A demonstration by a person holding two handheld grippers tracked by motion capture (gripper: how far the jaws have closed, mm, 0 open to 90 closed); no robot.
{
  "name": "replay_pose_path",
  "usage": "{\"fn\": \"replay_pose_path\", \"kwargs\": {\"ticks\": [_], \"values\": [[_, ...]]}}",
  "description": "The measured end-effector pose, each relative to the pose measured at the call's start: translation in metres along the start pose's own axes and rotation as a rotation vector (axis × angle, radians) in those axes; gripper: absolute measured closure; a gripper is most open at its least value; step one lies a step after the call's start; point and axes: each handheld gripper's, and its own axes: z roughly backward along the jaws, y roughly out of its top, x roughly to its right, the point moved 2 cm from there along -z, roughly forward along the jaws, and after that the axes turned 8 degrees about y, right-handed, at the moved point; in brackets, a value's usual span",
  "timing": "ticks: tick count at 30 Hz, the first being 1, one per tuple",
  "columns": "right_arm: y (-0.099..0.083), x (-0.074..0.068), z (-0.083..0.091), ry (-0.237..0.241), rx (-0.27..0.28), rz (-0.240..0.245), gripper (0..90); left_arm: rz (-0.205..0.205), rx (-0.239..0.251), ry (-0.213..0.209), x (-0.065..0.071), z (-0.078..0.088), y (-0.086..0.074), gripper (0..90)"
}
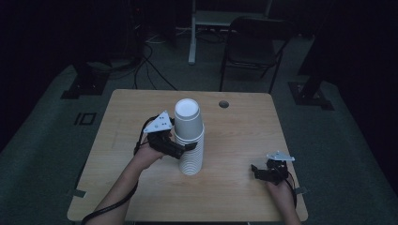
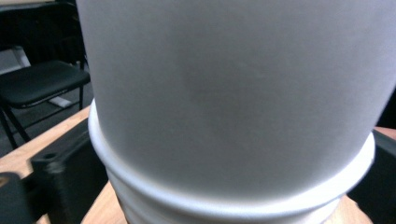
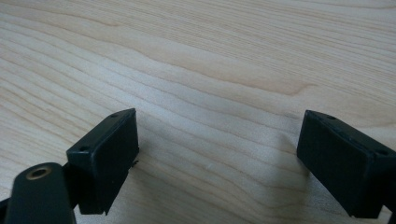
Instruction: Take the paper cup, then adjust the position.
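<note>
My left gripper (image 1: 184, 149) has its jaws around the top cup (image 1: 188, 119) of the stack (image 1: 191, 157). I cannot tell if they clamp it. My right gripper (image 3: 217, 158) is spread wide over bare table (image 3: 196, 56).

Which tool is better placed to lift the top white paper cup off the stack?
Left tool: its jaws straddle the top white paper cup. Right tool hangs open over bare wooden table.

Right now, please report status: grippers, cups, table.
Left gripper around cup stack, contact unclear. Right gripper open, empty, low over table. Nothing in the way.
</note>
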Motion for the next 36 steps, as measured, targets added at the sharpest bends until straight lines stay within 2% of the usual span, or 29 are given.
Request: {"fn": "replay_pose_path", "kwargs": {"ticks": [8, 31, 36], "values": [[0.0, 0.0, 0.0, 0.0, 0.0, 0.0, 12.0, -0.001, 0.02, -0.006, -0.0006, 0.0005, -0.0023, 3.3], [0.0005, 0.001, -0.0004, 0.011, 0.0, 0.012, 12.2, 0.009, 0.004, -0.003, -0.0001, 0.0014, -0.0014, 4.3], [0.0023, 0.0024, -0.0001, 0.027, -0.019, 0.026, 12.5, 0.009, -0.001, -0.004, -0.0001, 0.0011, -0.0009, 4.4]]}}
